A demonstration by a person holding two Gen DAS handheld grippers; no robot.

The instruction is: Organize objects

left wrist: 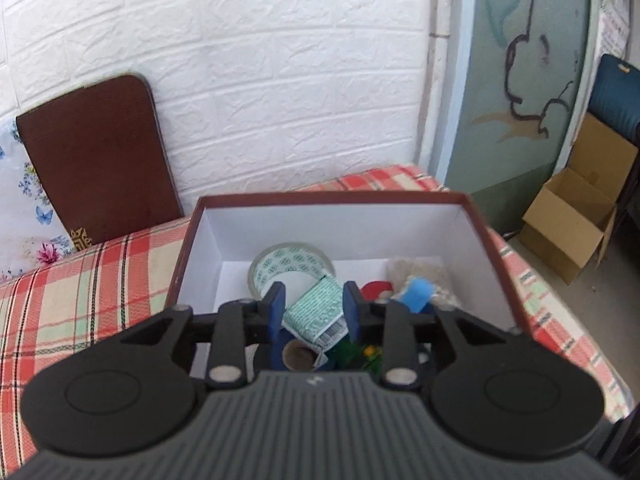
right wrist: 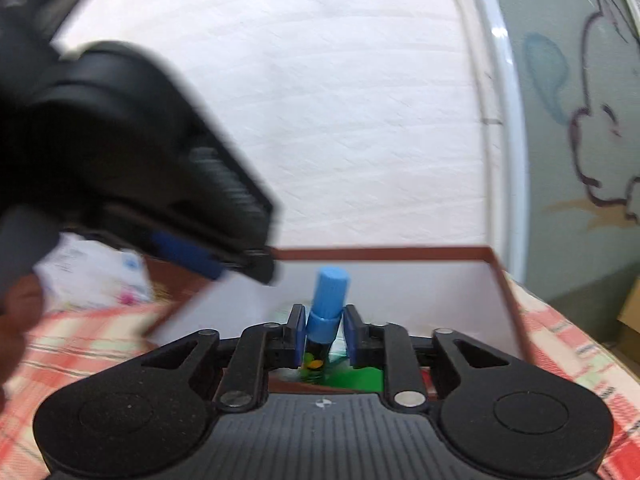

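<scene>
The left gripper (left wrist: 314,312) is held parted over the open box (left wrist: 192,240) on the plaid bed (left wrist: 80,280), a green-printed packet (left wrist: 320,312) seen between its fingers but not clamped. The blue-capped bottle (right wrist: 326,308) is gripped upright by the right gripper (right wrist: 323,334) (above the box's contents), beside the tape roll (left wrist: 288,264).

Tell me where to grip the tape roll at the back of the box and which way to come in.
Grip the tape roll across its upper rim, coming down from above. It stands on edge near the box's back wall, so the band's top arc is exposed, while the green-patterned packet crowds its lower front.
</scene>
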